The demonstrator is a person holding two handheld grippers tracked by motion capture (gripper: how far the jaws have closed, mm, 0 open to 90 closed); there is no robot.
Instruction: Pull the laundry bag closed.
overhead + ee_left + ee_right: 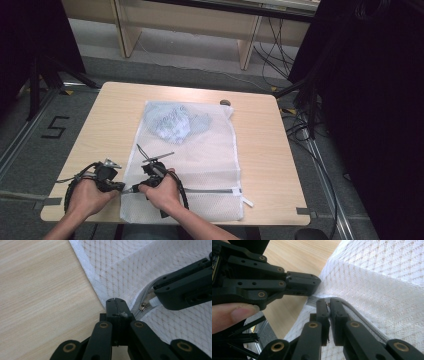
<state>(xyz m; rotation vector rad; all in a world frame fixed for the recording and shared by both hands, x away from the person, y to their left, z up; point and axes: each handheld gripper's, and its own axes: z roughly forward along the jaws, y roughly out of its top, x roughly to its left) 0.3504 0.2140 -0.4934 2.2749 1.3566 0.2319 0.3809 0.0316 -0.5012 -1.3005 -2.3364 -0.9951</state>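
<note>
Left gripper (115, 300): jaws clamped on corner seam of white mesh zippered laundry bag (200, 160), lying flat on pale wooden table (100, 130). Right gripper (328, 301): pinching metal zip pull (142, 307). Handling: light, limp, snag-prone; hold seam and pull

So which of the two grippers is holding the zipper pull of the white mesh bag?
The right gripper: it is shut on the zipper pull, while the left gripper pinches the mesh bag at its edge beside it.
</note>
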